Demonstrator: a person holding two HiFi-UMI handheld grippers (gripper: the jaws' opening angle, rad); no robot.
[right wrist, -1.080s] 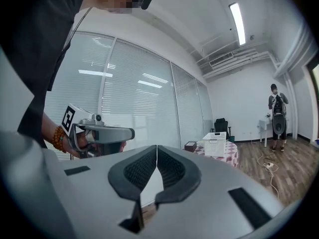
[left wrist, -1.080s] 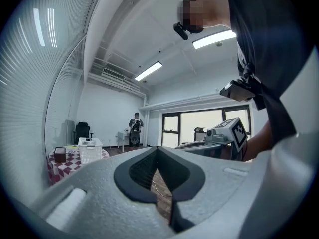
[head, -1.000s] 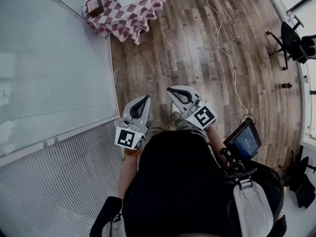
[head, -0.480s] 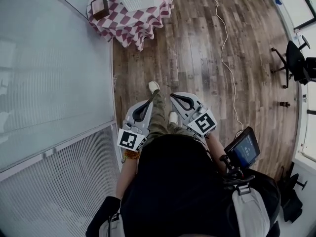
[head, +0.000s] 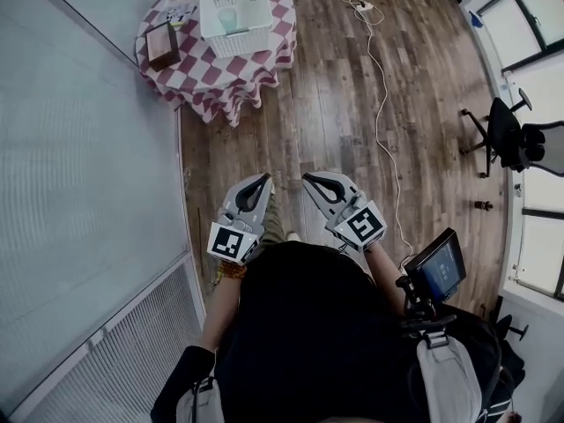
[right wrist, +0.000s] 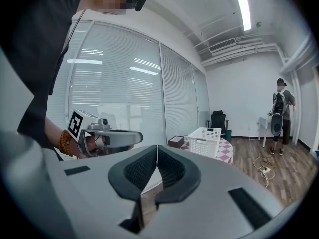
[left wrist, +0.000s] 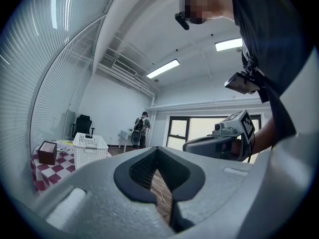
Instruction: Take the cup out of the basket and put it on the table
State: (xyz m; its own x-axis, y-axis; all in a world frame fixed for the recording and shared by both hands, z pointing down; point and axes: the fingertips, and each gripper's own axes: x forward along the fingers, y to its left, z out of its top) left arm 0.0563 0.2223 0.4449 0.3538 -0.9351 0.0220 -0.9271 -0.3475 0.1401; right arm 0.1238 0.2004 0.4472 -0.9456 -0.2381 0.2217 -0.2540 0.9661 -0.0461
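Observation:
A white slatted basket (head: 233, 11) stands on a round table with a red-and-white checked cloth (head: 216, 69), far ahead in the head view. A pale cup (head: 227, 18) shows inside the basket. My left gripper (head: 262, 177) and right gripper (head: 307, 180) are held side by side close to the body, well short of the table, both shut with nothing between the jaws. The basket (left wrist: 89, 149) appears small at the left of the left gripper view, and the basket (right wrist: 205, 141) sits right of centre in the right gripper view; the cup is hidden in both.
A brown box (head: 164, 45) sits on the table left of the basket. A white cable (head: 379, 113) runs along the wooden floor to the right. A glass wall with blinds (head: 79, 192) lines the left. An office chair (head: 498, 135) stands far right; a person (right wrist: 277, 114) stands at the back.
The table and basket have come further into view at the top as the person walks toward them. Both grippers stay shut and held the same way in front of the body.

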